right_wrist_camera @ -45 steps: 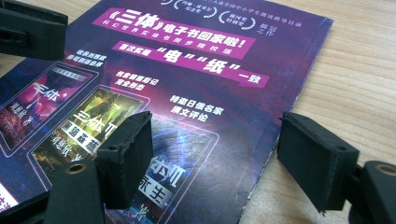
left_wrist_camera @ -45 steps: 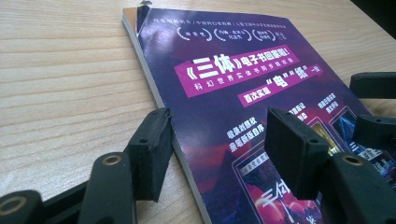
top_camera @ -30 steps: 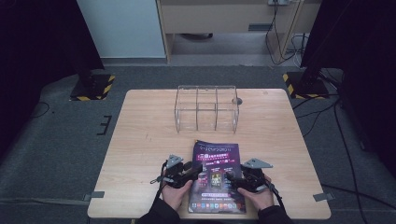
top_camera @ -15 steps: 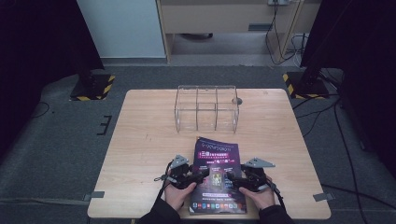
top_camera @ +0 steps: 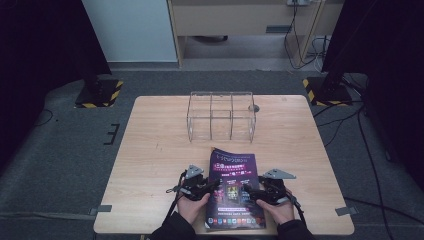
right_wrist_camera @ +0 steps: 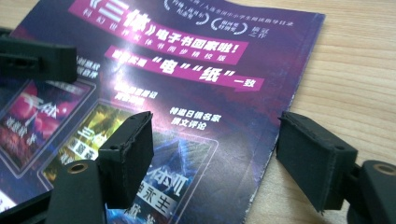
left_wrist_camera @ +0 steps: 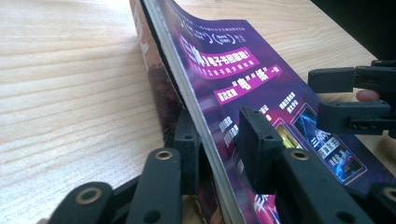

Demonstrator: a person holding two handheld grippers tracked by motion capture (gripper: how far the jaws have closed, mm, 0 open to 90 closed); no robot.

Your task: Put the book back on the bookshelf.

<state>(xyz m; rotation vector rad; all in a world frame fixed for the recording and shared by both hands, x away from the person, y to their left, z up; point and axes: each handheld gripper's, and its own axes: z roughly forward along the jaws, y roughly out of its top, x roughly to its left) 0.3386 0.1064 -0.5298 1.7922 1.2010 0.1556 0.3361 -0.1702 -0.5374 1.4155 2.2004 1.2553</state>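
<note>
Lying at the table's [top_camera: 150, 150] near edge, the magazine [top_camera: 234, 190] sits between both grippers, short of the clear organizer [top_camera: 221, 116].

From the left gripper [left_wrist_camera: 219, 140], jaws straddle the lifted spine edge, seemingly pinching it to raise that side.

From the right gripper [right_wrist_camera: 212, 154], jaws gape over the cover's edge, holding nothing.

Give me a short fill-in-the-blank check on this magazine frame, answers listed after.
1. The left gripper has its jaws on either side of the magazine's raised ____ edge.
2. The right gripper is ____, holding nothing.
3. The clear organizer sits ____ the magazine, farther from the person.
4. The magazine's cover is mostly ____.

Answers: left; open; beyond; purple
</note>
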